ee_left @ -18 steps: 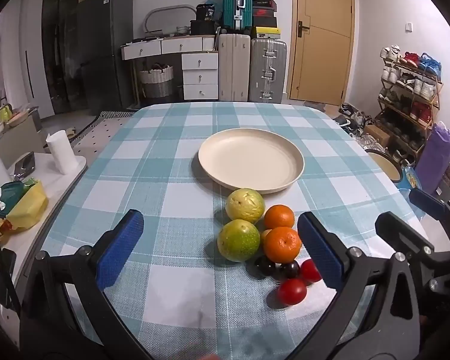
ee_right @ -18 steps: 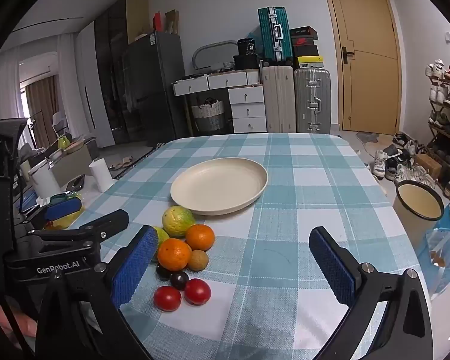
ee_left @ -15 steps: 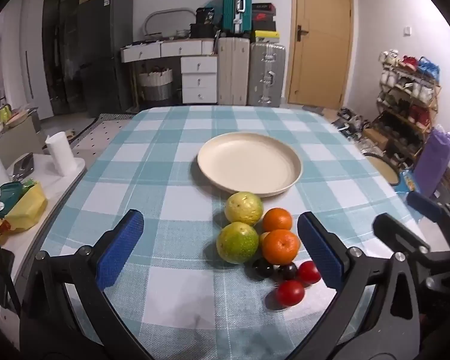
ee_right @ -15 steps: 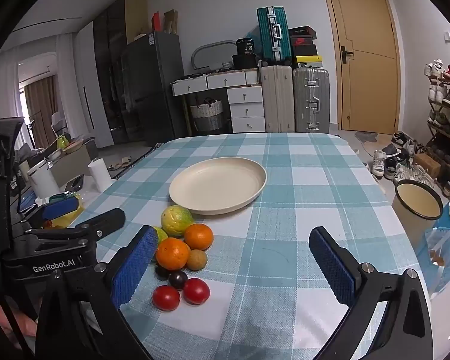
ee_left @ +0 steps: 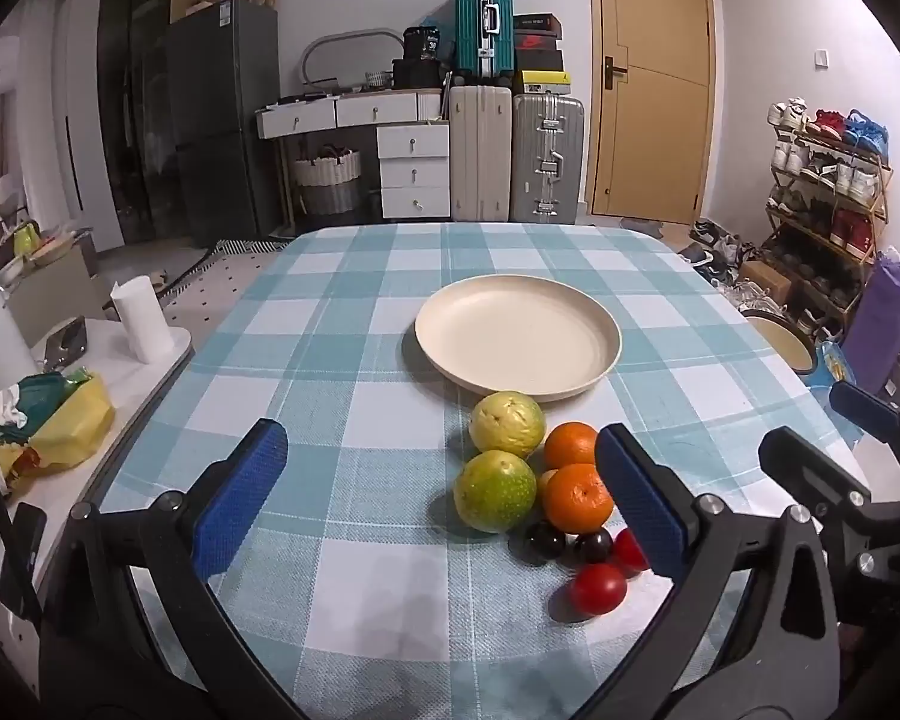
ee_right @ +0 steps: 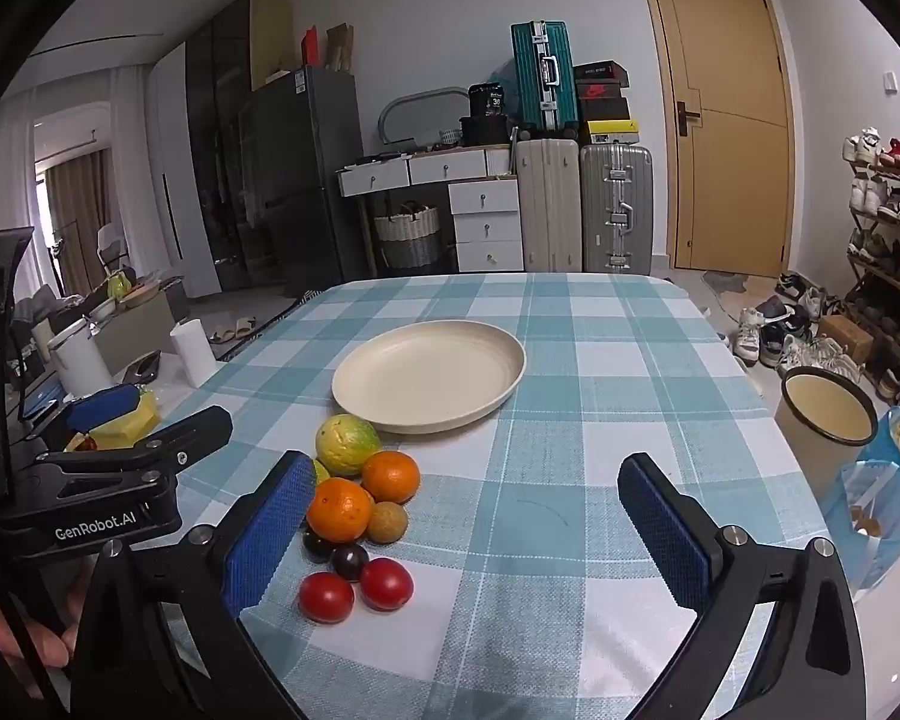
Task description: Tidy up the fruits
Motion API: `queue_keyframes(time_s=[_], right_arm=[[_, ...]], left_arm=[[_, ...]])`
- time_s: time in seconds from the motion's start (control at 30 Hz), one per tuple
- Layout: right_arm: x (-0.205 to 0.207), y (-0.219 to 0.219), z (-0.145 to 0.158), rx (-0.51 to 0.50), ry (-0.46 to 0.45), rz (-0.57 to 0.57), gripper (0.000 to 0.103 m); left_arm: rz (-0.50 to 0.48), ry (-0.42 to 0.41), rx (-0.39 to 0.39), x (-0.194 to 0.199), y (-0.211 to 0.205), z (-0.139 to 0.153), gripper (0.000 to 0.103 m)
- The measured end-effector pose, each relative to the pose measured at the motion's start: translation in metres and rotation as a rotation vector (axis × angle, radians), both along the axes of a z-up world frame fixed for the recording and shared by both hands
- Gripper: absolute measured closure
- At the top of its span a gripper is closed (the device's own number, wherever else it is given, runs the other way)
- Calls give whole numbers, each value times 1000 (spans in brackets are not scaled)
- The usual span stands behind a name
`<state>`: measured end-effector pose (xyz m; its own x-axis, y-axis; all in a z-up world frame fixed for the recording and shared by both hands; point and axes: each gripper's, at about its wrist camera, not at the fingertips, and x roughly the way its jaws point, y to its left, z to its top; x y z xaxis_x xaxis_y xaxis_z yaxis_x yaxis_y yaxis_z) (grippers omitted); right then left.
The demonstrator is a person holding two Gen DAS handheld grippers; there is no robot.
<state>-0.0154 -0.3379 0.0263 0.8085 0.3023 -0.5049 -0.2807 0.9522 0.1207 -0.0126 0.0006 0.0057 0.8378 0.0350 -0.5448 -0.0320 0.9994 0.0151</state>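
Note:
A cream plate (ee_left: 517,339) (ee_right: 429,377) sits empty on the checked tablecloth. In front of it lies a cluster of fruit: two green-yellow round fruits (ee_left: 495,491) (ee_right: 347,436), two oranges (ee_left: 577,498) (ee_right: 338,509), a small brown fruit (ee_right: 386,521), two dark plums (ee_left: 545,540) (ee_right: 349,561) and two red tomatoes (ee_left: 597,588) (ee_right: 325,597). My left gripper (ee_left: 441,501) is open and empty, hovering above the table just short of the fruit. My right gripper (ee_right: 480,525) is open and empty, to the right of the fruit, which lies by its left finger.
The table's left edge borders a white side table with a paper roll (ee_left: 141,319) and a yellow bag (ee_left: 69,420). A bin (ee_right: 825,420) and a blue bag (ee_right: 882,492) stand by the right edge. Suitcases, drawers and a door are behind.
Both grippers have shifted slightly; the fruit and plate sit a little lower and farther left in the right wrist view. Nothing was taken hold of.

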Motion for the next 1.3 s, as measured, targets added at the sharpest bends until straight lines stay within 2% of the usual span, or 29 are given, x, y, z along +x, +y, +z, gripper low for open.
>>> queue_keyframes(time_s=[0.23,0.6,1.3], right_arm=[[0,0,0,5,-3,-4,0],[1,-1,-1,5,-2,-17,0],[-4,1,1,-8,-15,-15,0]], left_arm=[[13,-6,29,0,0,1,0],[7,20,-13,1,7,0,1],[-5,29,-22,4,10,-3,1]])
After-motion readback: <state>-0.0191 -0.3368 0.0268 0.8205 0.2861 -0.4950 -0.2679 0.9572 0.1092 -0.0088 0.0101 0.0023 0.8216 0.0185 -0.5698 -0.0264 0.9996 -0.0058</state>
